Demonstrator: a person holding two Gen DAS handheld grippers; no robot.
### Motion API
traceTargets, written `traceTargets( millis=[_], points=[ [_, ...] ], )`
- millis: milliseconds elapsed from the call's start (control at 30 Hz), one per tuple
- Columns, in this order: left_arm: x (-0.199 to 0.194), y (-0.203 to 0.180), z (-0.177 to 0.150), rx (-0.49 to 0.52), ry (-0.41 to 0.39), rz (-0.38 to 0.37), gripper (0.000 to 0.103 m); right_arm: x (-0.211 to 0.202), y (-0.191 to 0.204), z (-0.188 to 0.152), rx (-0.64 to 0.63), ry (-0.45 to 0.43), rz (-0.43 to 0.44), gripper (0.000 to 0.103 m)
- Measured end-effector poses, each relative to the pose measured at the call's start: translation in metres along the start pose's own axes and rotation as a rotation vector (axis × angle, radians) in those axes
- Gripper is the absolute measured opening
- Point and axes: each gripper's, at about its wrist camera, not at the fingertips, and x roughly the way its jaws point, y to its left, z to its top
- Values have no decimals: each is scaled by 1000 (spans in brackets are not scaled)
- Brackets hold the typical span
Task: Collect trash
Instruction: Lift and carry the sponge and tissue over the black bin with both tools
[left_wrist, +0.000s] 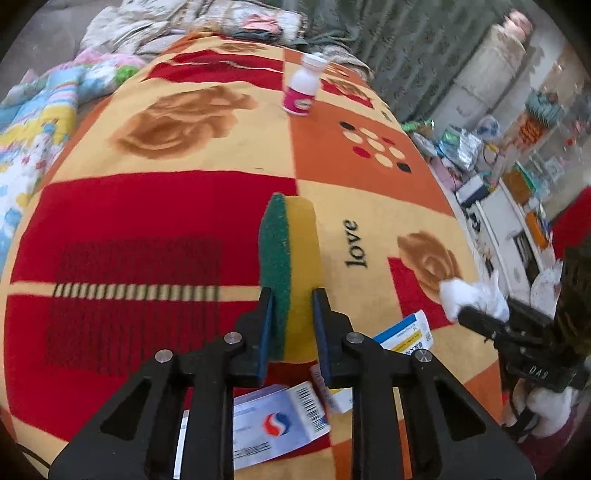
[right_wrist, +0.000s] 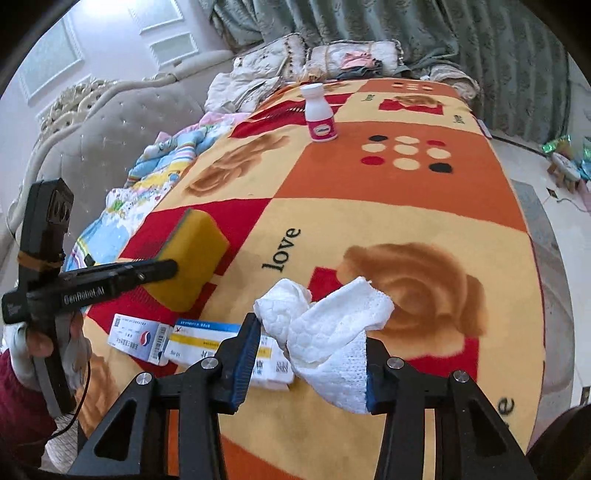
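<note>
Left wrist view is taking in a bed spread with a blanket (left_wrist: 207, 147) patterned in red, orange and cream squares, brown roses and the word "love"; the same blanket (right_wrist: 369, 206) is filling the right wrist view, with a tufted grey headboard (right_wrist: 110, 133) rising at its far left side. Rumpled bedding and pillows (right_wrist: 258, 81) are lying along the far edge. On the near part of the blanket two flat medicine boxes are lying just beside each other, one with a red-and-blue logo (right_wrist: 142, 339) and one with a blue band (right_wrist: 225, 345). The left gripper (left_wrist: 291, 321) is pinching a yellow sponge with a green scouring face (left_wrist: 290, 266) on edge between its blue-padded fingers, holding it above the boxes. The right gripper (right_wrist: 310, 354) is clamping a crumpled white tissue (right_wrist: 328, 325), which is bulging out ahead of the fingertips, over the blue-banded box. Well apart from both, a small white bottle with a pink label (right_wrist: 320, 112) is standing upright toward the far end of the blanket.
</note>
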Motion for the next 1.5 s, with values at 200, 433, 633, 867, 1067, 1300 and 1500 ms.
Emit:
traceTargets(
  millis=[200, 433, 633, 867, 1067, 1300, 1500],
  points=[
    [-22, 2, -2, -36, -41, -21, 17, -9, 0, -12, 21, -8, 22, 44],
    [-40, -38, -13, 35, -75, -61, 17, -26, 6, -25, 5, -15, 16, 44],
    [-43, -74, -26, 92, -79, -72, 17, -44, 1, -37, 12, -21, 0, 45],
    [-38, -106, -44, 127, -55, -91, 17, -60, -8, -53, 29, -26, -15, 45],
    [-35, -130, -55, 169, -43, -95, 17, -74, -19, -65, 53, -36, -22, 45],
    [-31, -162, -68, 217, -25, -112, 17, -90, -31, -75, 74, -51, -36, 45],
    [-21, -196, -76, 265, -8, -143, 17, -109, -53, -88, 111, -70, -64, 45]
  ],
)
